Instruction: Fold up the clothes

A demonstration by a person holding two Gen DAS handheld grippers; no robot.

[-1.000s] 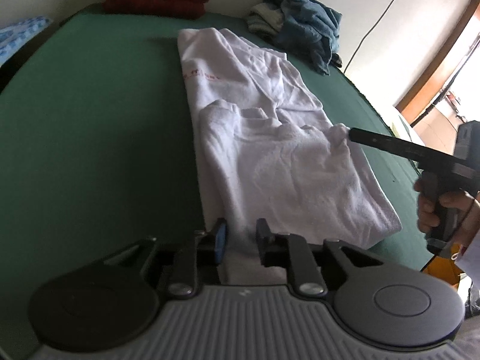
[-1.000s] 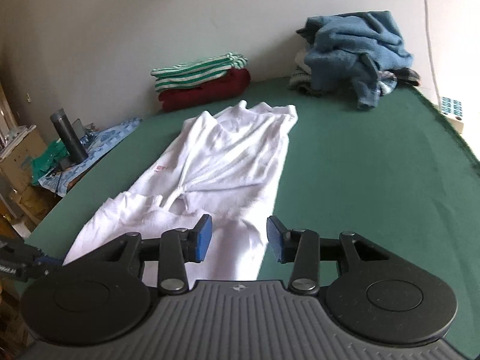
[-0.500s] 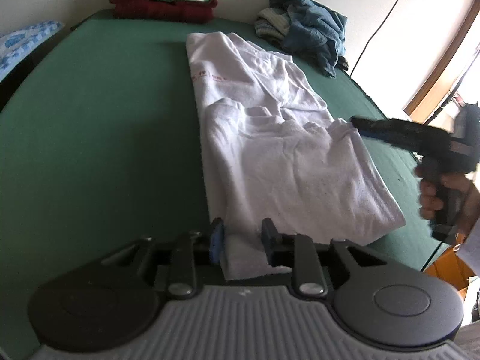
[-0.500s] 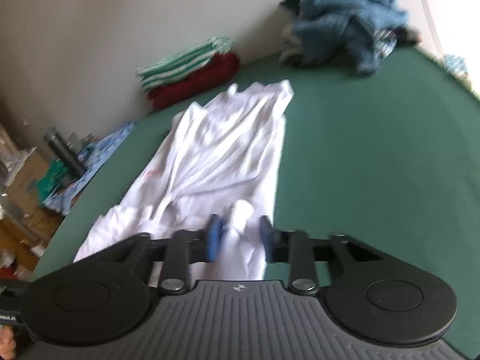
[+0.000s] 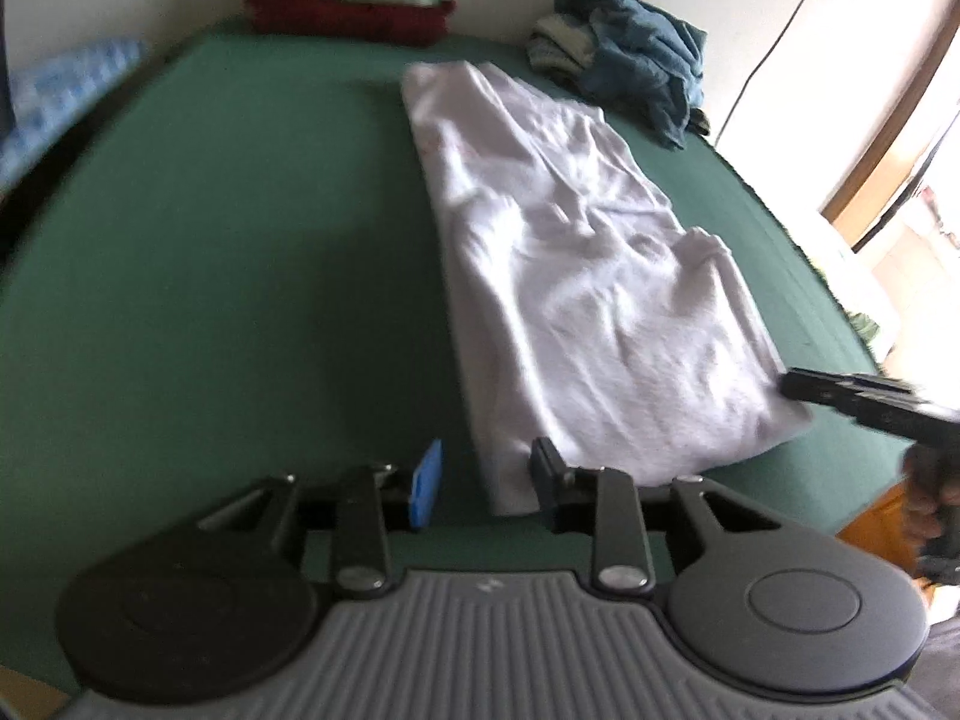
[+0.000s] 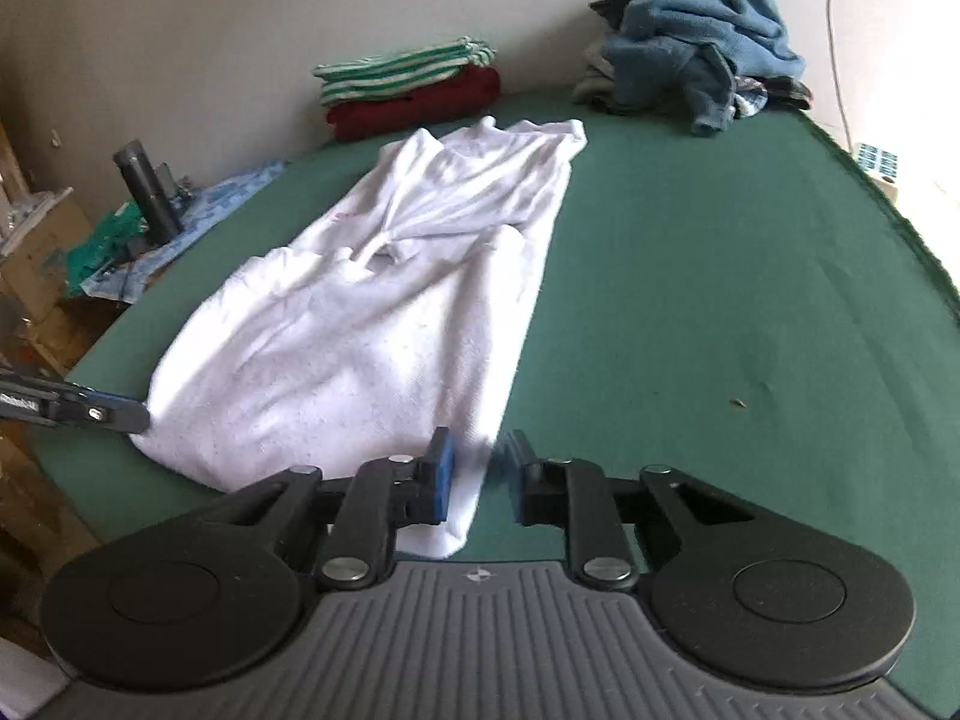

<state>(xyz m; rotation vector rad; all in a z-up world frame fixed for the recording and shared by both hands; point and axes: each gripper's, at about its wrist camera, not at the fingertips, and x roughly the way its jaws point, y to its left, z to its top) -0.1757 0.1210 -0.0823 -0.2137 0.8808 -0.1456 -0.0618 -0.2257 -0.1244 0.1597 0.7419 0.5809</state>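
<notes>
White shirt (image 6: 372,324), half-folded, flat on green bench (image 6: 720,276); left claw (image 5: 483,480) and right claw (image 6: 480,474) both parted, gripping nothing.

Black linkage arms with silver screws are seen behind the left gripper (image 5: 486,483); blue pads (image 5: 427,483) line its fingers, a ribbed grey housing behind.

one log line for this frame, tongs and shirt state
left tongs: open at near hem | right tongs: open at near hem | white shirt: flat, partly folded, unheld | green table
</notes>
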